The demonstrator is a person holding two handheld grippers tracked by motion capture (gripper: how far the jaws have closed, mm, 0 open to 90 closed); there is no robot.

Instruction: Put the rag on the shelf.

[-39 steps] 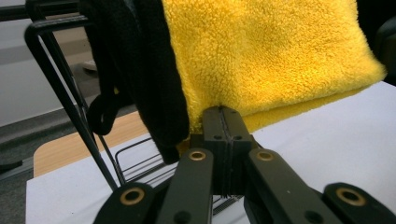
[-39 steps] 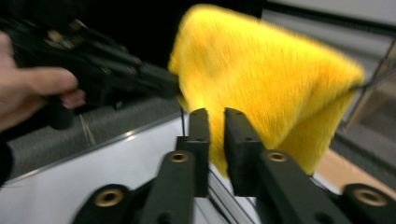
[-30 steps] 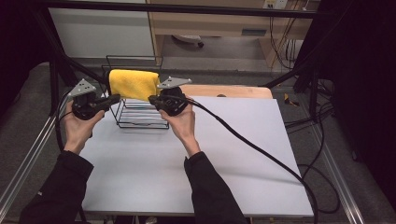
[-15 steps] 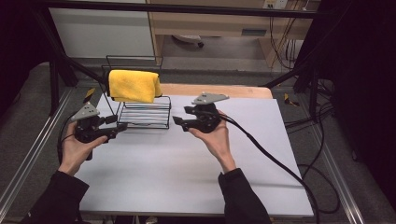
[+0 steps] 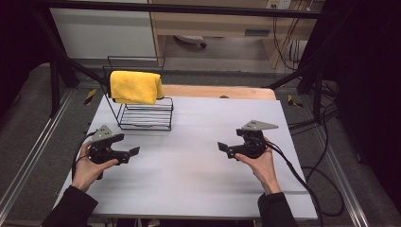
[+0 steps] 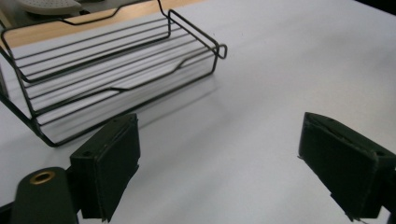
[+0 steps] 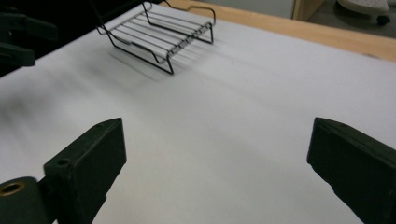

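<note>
Since the yellow cloth [image 5: 135,87] hangs draped over the wire rack's [image 5: 144,113] top rail, left gripper [image 5: 134,152] and right gripper [image 5: 221,147], jaws just opened, stand spread and empty above the desk [image 5: 189,165].

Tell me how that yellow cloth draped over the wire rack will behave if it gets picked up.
The yellow cloth will probably go floppy: it already hangs folded over the top bar of the wire rack, sagging on both sides. It looks soft and thick, so likely light and easy to pinch, not slippery. Pulling it sideways might drag or tip the rack, which looks thin and light.
</note>
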